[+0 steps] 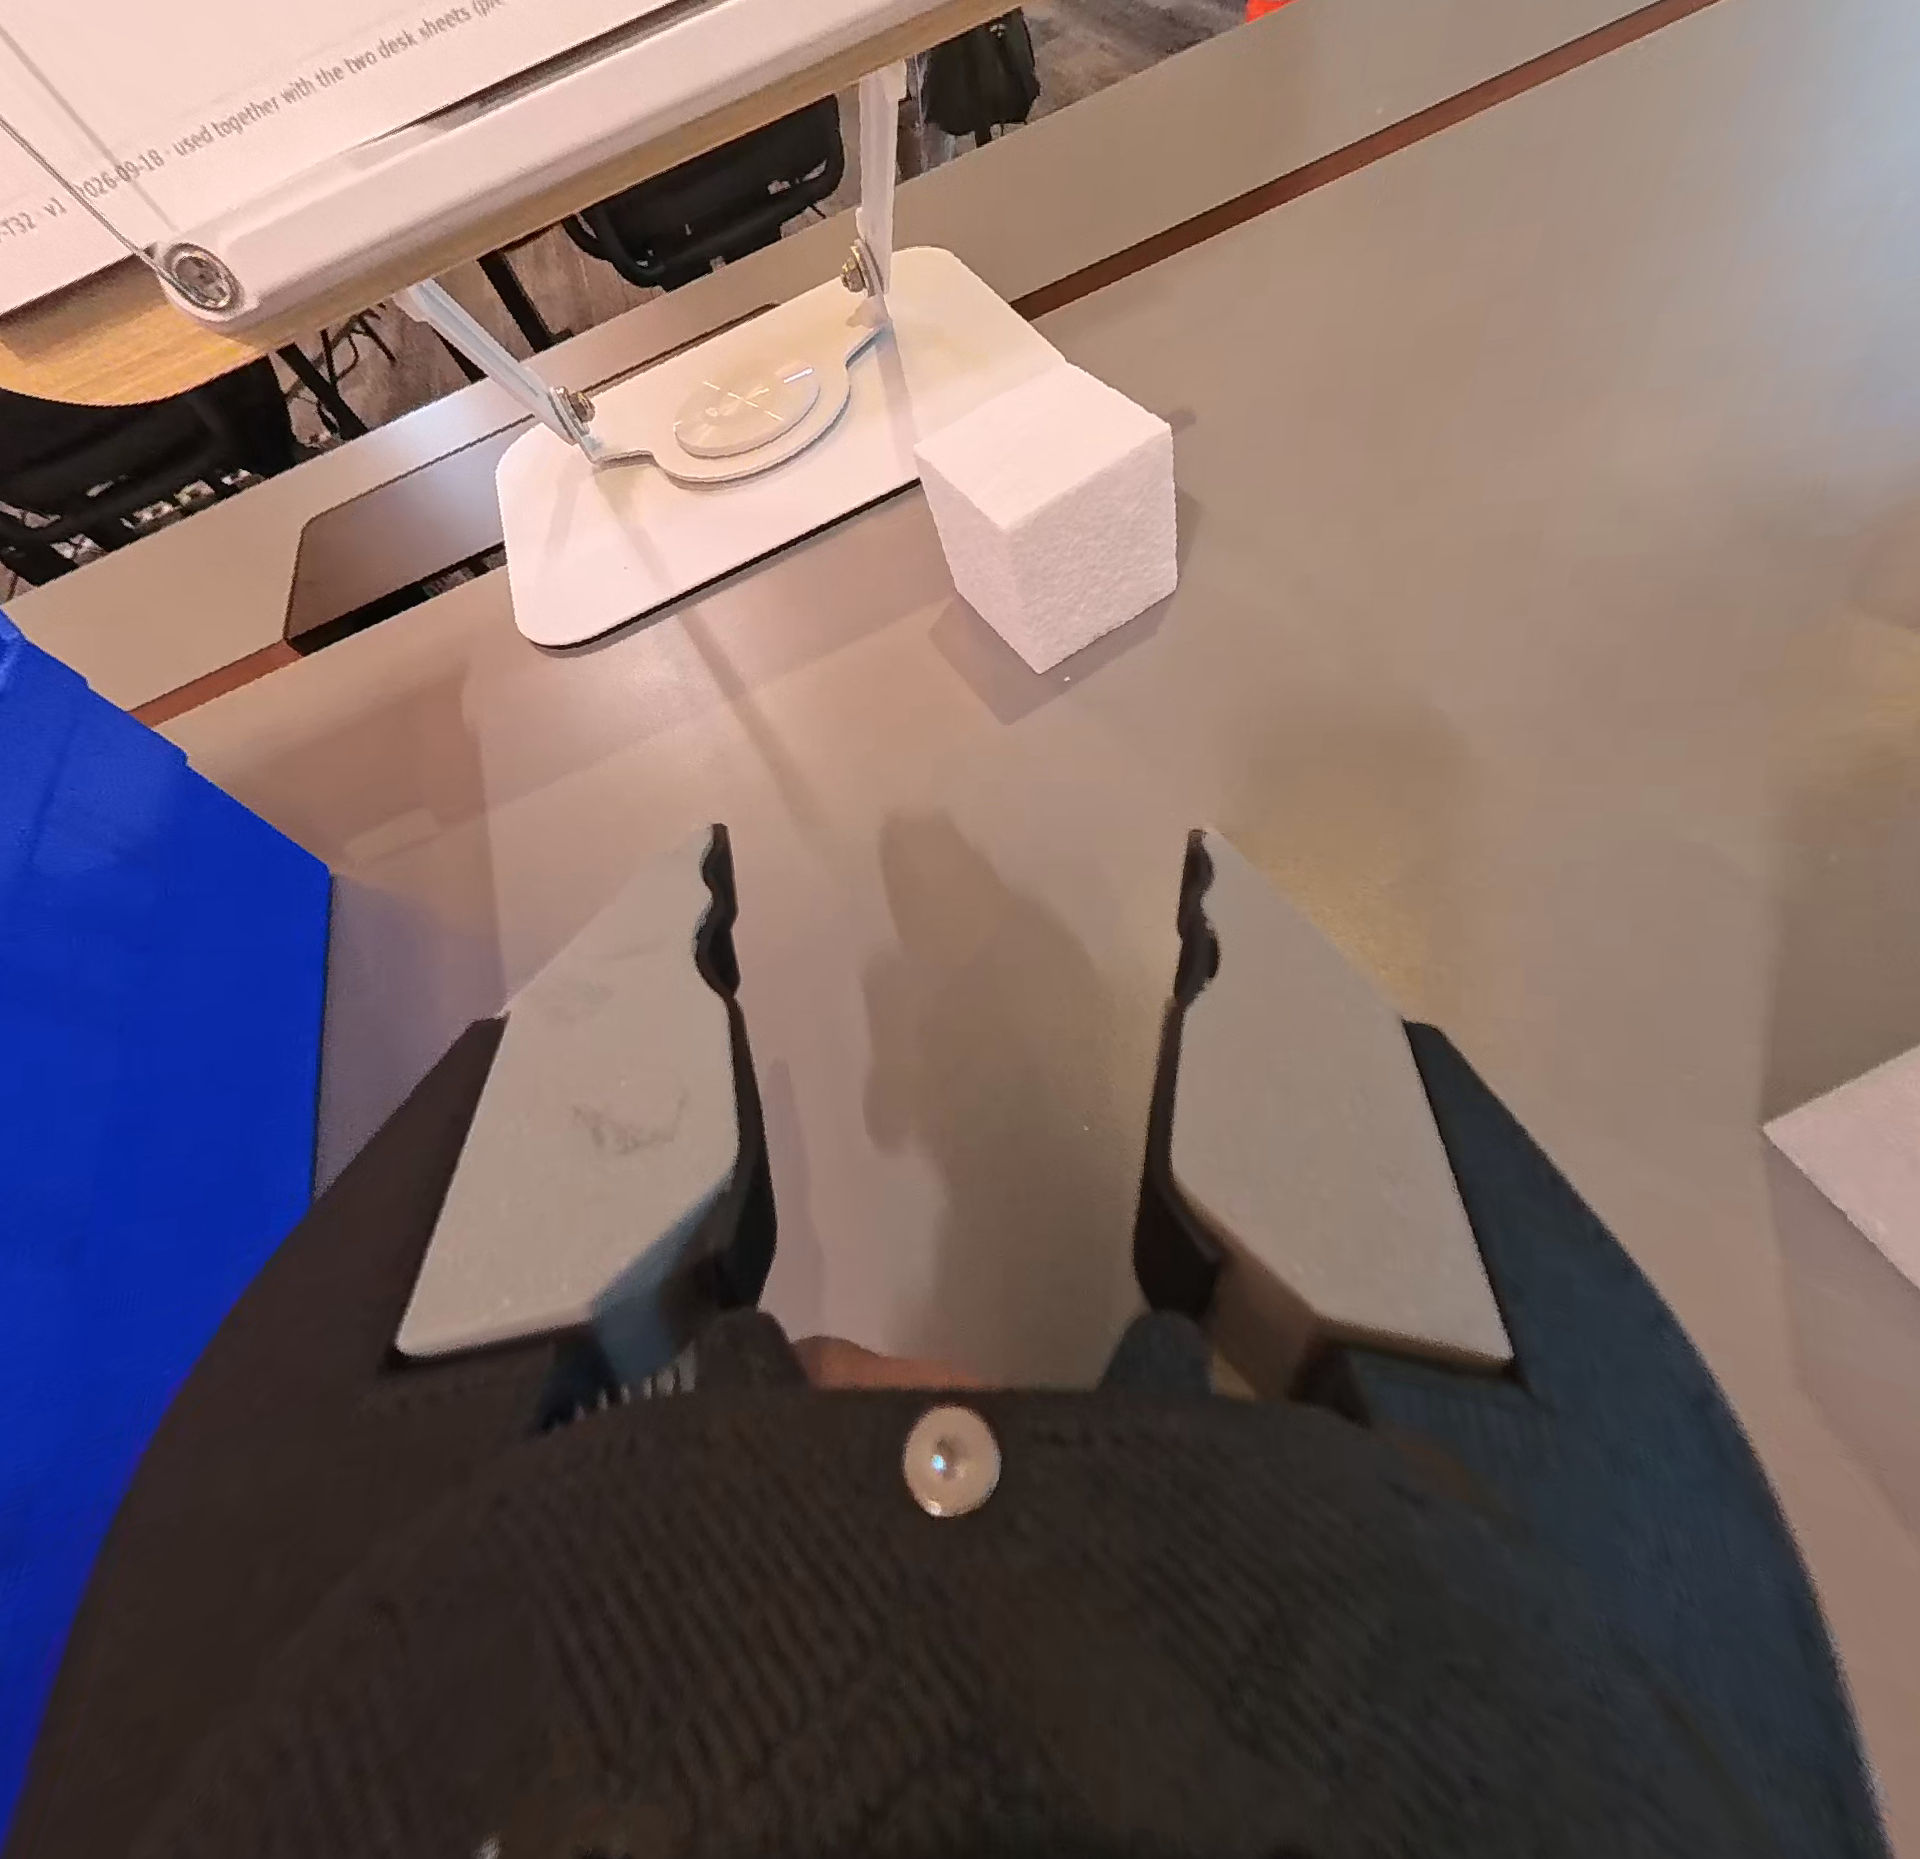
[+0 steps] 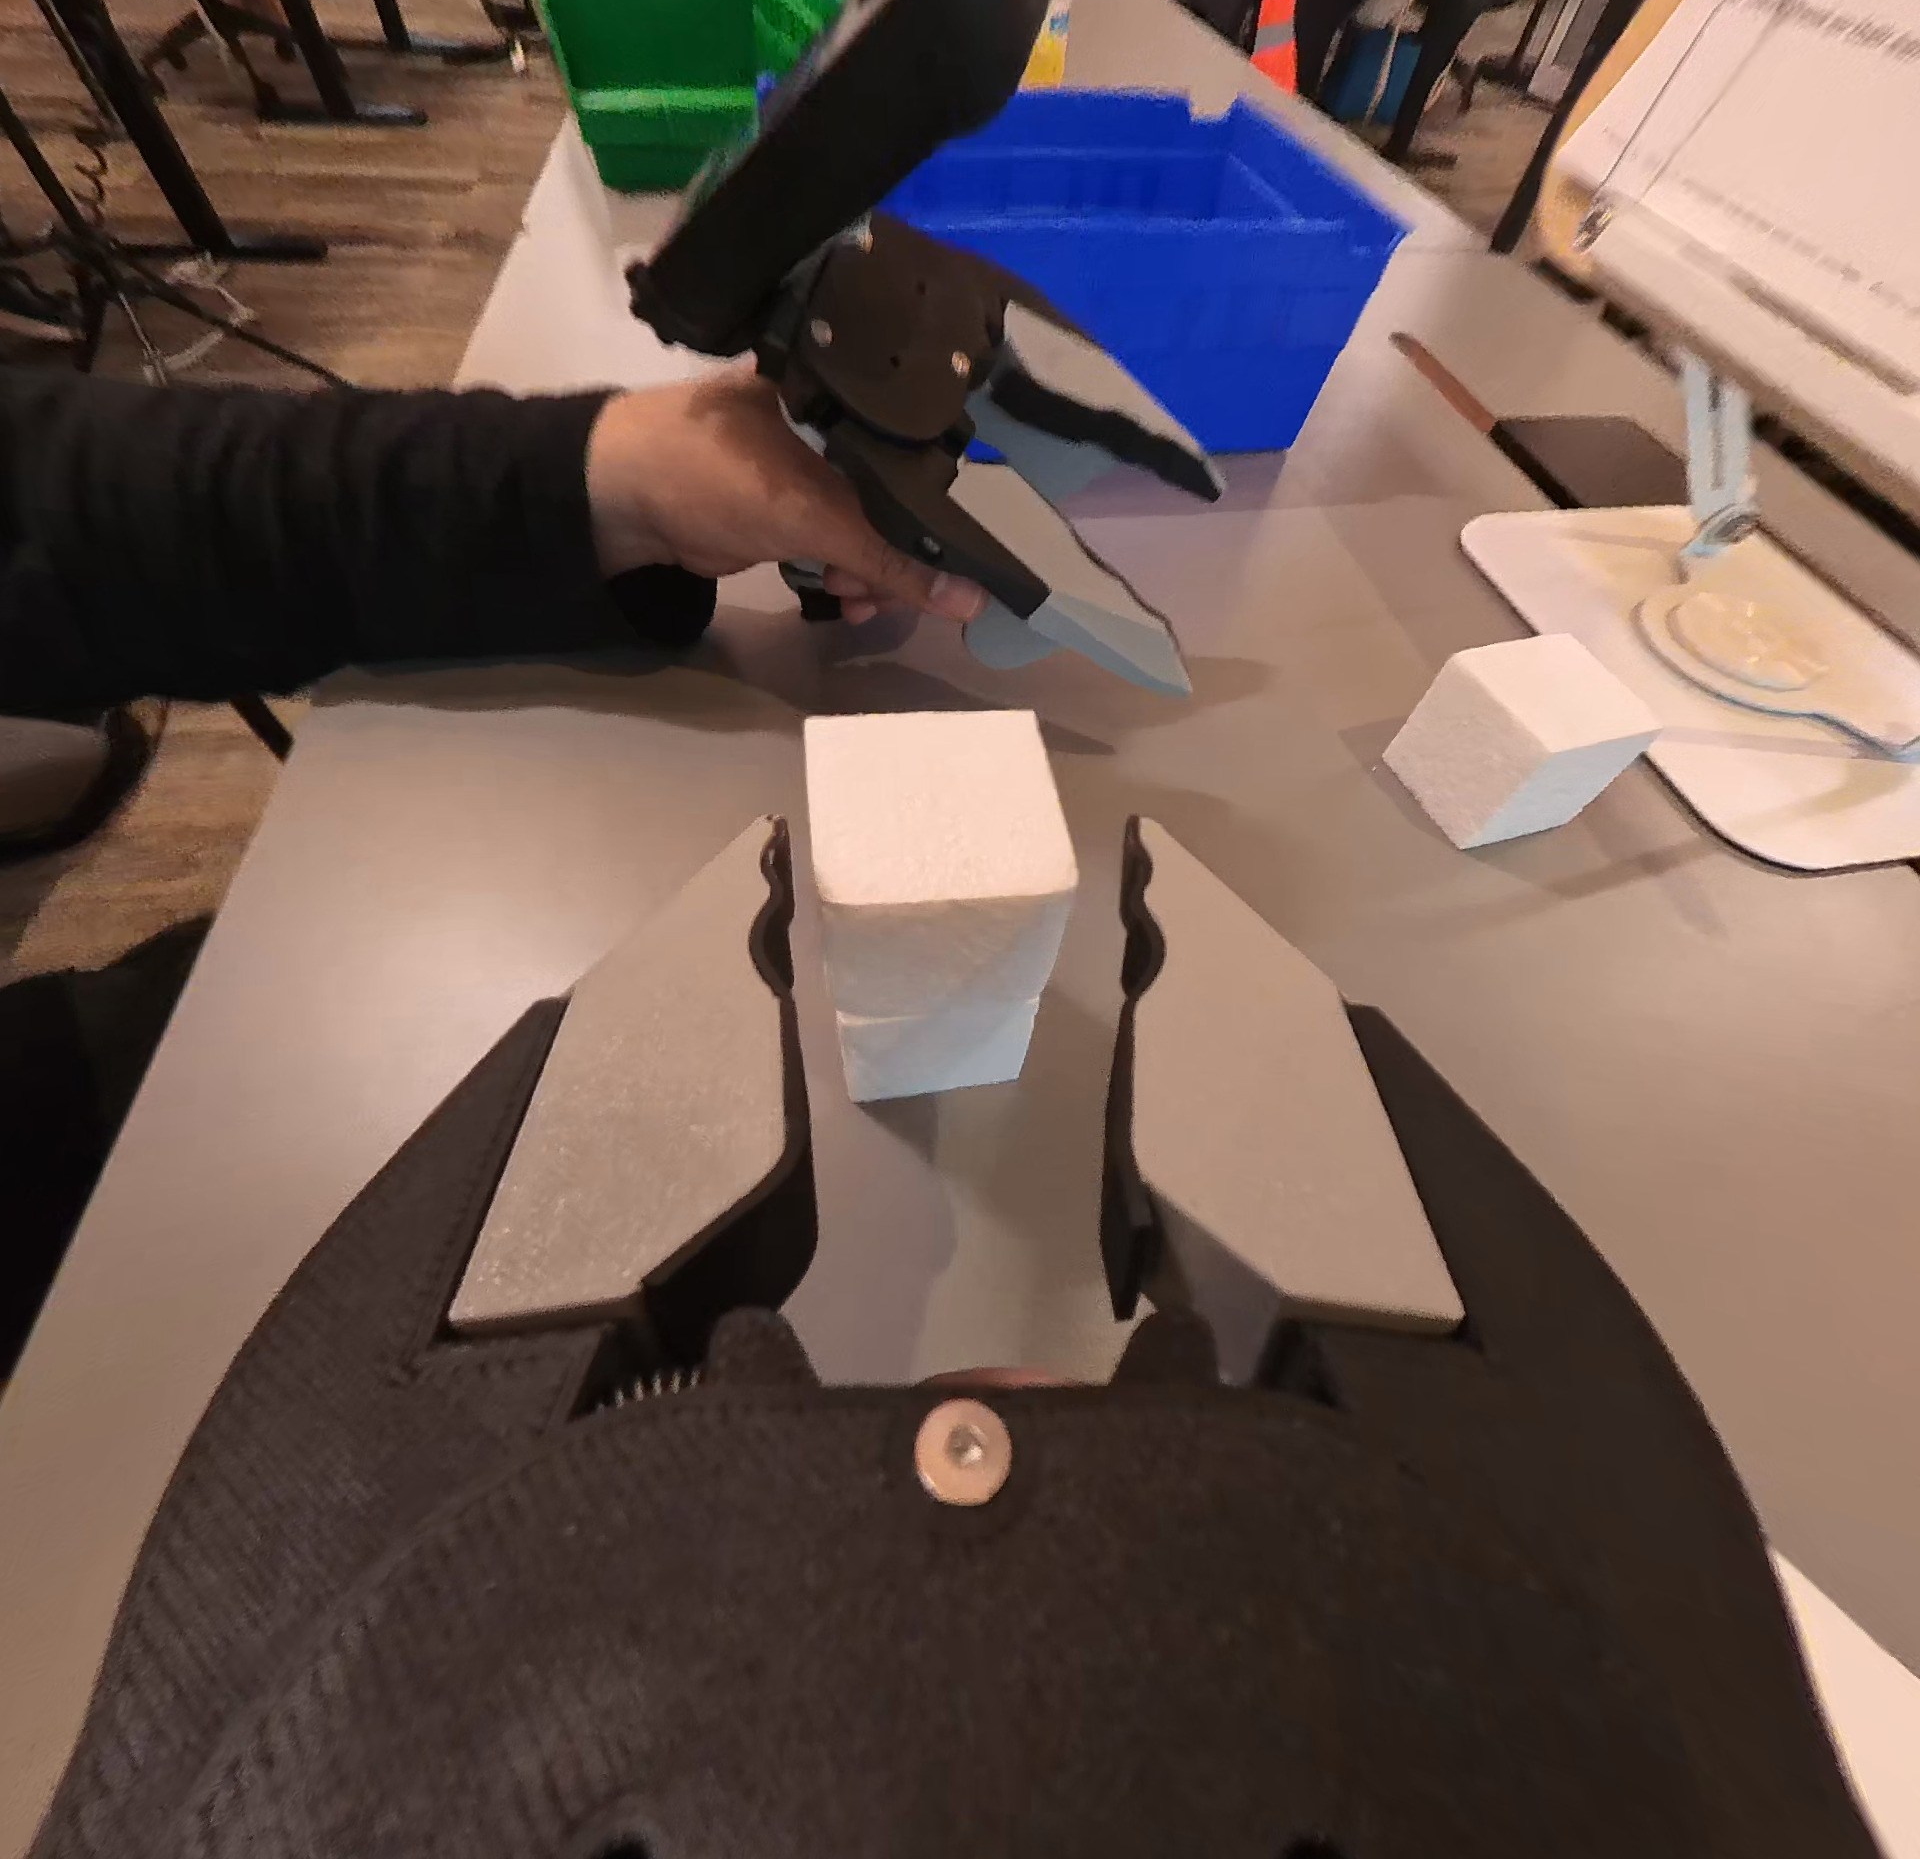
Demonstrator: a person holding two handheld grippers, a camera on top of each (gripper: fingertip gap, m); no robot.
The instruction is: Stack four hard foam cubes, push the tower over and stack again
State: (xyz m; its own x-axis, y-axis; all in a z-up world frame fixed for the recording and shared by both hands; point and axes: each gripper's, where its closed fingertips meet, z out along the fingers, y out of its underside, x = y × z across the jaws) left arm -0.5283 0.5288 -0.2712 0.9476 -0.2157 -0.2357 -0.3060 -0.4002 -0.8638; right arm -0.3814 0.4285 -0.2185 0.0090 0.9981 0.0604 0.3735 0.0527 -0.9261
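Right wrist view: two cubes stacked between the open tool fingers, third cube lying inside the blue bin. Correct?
Not quite. The third cube is not in the blue bin; it lies on the table, against the white stand base. The right wrist view shows it. The rest holds: two stacked cubes between the open right tool fingers.

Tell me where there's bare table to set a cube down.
Bare grey table lies between the two-cube stack and the loose foam cube. It's crowded at the white stand base and by the blue bin.
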